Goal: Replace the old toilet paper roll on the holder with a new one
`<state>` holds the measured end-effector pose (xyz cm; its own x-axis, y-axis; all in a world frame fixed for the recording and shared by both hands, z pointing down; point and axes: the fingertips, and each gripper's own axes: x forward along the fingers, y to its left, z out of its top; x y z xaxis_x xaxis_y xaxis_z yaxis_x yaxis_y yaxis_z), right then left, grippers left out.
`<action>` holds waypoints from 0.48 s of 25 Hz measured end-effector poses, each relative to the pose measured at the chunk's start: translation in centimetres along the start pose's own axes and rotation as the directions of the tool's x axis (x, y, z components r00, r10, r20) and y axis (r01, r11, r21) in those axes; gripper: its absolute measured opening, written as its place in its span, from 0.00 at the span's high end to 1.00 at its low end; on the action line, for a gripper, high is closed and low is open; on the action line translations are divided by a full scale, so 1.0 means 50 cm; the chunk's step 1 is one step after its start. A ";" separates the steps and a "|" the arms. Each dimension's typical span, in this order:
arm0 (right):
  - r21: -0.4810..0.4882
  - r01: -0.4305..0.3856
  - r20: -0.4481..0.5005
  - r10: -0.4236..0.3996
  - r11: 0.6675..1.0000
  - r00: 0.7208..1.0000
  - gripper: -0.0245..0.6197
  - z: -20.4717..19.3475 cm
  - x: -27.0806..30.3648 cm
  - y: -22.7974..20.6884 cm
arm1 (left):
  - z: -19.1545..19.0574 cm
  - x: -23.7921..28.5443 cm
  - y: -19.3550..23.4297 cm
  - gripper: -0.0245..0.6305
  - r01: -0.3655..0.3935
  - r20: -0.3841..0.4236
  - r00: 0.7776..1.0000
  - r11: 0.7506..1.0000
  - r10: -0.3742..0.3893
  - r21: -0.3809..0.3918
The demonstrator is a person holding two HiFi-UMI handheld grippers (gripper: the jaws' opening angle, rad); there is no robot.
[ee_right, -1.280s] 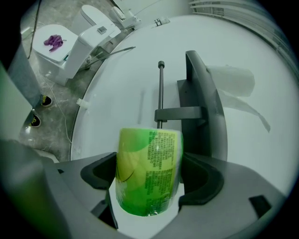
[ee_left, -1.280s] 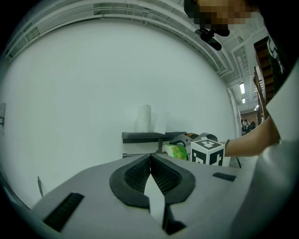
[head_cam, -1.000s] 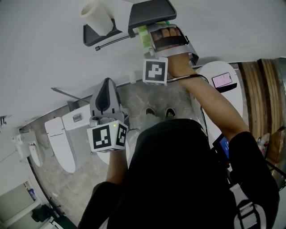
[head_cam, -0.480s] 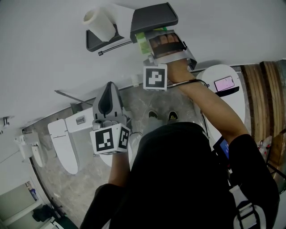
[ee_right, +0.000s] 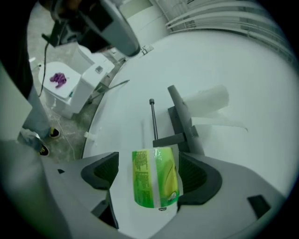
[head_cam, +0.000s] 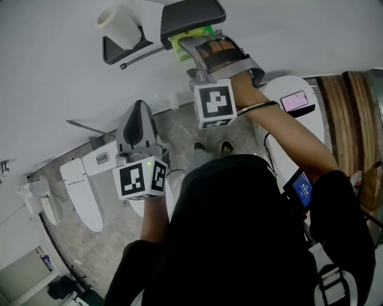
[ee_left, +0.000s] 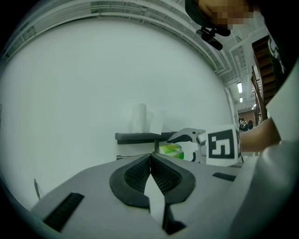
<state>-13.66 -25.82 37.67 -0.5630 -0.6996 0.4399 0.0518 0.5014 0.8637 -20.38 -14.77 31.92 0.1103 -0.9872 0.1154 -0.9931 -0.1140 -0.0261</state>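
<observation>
A dark wall holder (head_cam: 191,15) has a flat shelf and a thin bare bar (head_cam: 143,58) below it. A white roll (head_cam: 119,25) stands on the shelf's left end. My right gripper (head_cam: 190,46) sits just under the shelf, shut on a green-wrapped roll (head_cam: 189,40). The right gripper view has that wrapped roll (ee_right: 155,177) between the pads (ee_right: 194,175), with the bar (ee_right: 152,119) and the shelf (ee_right: 180,121) straight ahead. My left gripper (head_cam: 136,128) hangs lower and to the left, away from the wall, its jaws shut and empty (ee_left: 150,161).
A white toilet (head_cam: 90,179) stands below left on the marble floor. Another white lid (head_cam: 311,128) at the right carries a phone (head_cam: 297,101). Wooden panelling (head_cam: 353,119) runs along the right edge. The white wall (head_cam: 60,107) surrounds the holder.
The right gripper with the green-wrapped roll has edged a little closer under the holder's shelf. The left gripper has stayed shut and hardly moved.
</observation>
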 end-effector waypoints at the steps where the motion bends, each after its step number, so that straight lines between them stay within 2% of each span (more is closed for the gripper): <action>1: 0.044 -0.027 0.047 0.025 0.999 0.999 0.33 0.010 -0.018 -0.003 | 0.000 0.001 -0.001 0.93 0.006 -0.003 1.000 1.000 -0.006 0.006; 3: 0.149 -0.082 0.163 0.058 0.985 0.985 0.33 0.035 -0.062 -0.025 | 0.000 0.003 -0.004 0.93 0.013 -0.004 1.000 1.000 -0.013 0.007; 5: 0.248 -0.128 0.290 0.053 0.960 0.956 0.33 0.063 -0.120 -0.063 | 0.003 0.003 -0.006 0.93 0.016 0.006 1.000 1.000 -0.016 -0.001; 7: 0.314 -0.165 0.435 0.013 0.935 0.900 0.33 0.091 -0.191 -0.109 | 0.008 0.004 -0.010 0.93 0.022 0.015 1.000 1.000 -0.022 -0.001; 9: 0.330 -0.179 0.564 -0.042 0.927 0.825 0.34 0.109 -0.268 -0.152 | 0.011 0.005 -0.017 0.93 0.027 0.018 0.999 1.000 -0.027 0.002; 10: 0.332 -0.173 0.603 -0.067 0.927 0.795 0.34 0.110 -0.301 -0.171 | 0.014 0.006 -0.021 0.93 0.030 0.020 0.999 1.000 -0.030 0.001; 12: 0.359 -0.168 0.647 -0.115 0.918 0.754 0.34 0.094 -0.358 -0.207 | 0.019 0.010 -0.026 0.93 0.037 0.029 0.999 0.999 -0.037 -0.001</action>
<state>-7.98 -16.08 19.72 -0.9638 -0.2561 0.0737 -0.1538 0.7605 0.6309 -18.98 -15.21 31.06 0.1476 -0.9852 0.0876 -0.9885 -0.1500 -0.0211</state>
